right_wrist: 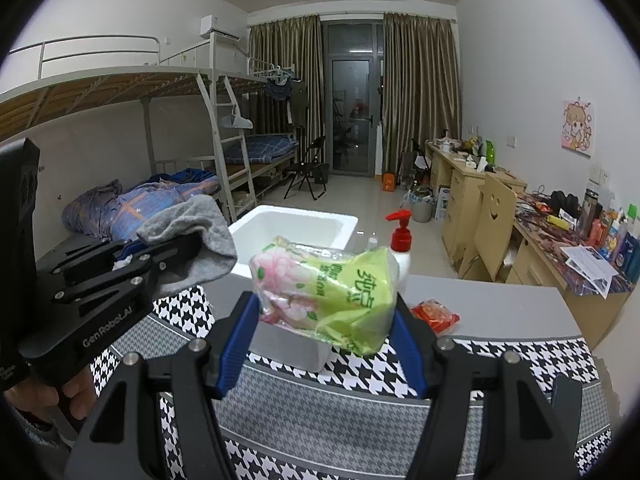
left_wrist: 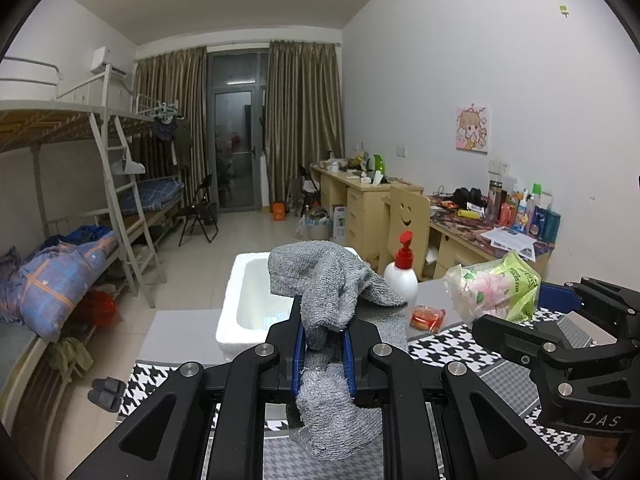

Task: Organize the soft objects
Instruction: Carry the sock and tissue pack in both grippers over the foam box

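Note:
My left gripper (left_wrist: pixel 323 340) is shut on a grey knitted cloth (left_wrist: pixel 328 280) and holds it up in front of a white foam box (left_wrist: pixel 230 312); the cloth also shows in the right wrist view (right_wrist: pixel 192 240). My right gripper (right_wrist: pixel 326 316) is shut on a green and pink tissue pack (right_wrist: pixel 328 284) and holds it above the near edge of the foam box (right_wrist: pixel 296 224). The pack also shows in the left wrist view (left_wrist: pixel 496 288), to the right of the cloth.
A white pump bottle with a red top (right_wrist: pixel 400 240) and a red snack packet (right_wrist: pixel 434 314) sit on the grey table (right_wrist: pixel 500 304) with a houndstooth cloth (right_wrist: pixel 360 408). Bunk beds (right_wrist: pixel 168 128) stand left, cluttered desks (right_wrist: pixel 560 240) right.

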Demonstrator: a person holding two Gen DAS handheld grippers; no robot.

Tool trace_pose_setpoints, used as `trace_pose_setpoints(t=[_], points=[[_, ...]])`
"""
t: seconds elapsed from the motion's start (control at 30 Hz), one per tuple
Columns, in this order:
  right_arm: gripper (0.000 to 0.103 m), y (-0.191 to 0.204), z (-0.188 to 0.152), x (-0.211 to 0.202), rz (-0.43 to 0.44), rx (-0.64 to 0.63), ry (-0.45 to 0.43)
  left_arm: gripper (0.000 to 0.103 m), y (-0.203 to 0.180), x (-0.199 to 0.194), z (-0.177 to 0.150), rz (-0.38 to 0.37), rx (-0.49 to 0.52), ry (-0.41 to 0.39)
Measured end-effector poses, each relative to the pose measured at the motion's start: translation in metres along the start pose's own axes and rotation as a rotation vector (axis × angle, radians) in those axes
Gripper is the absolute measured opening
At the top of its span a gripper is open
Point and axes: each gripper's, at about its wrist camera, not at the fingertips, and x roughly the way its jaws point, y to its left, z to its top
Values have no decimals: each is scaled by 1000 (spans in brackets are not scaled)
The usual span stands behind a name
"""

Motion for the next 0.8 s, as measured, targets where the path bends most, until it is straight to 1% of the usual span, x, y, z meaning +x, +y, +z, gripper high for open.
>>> trace_pose_setpoints(t=[0.33,0.57,0.8], points=[[69,2,8,13,7,6,3,17,5,11,6,13,-1,7],[69,2,16,16,14,8,-13,17,9,18,14,30,1,-2],[69,3,24,26,12,11,0,17,12,32,20,51,3,7]])
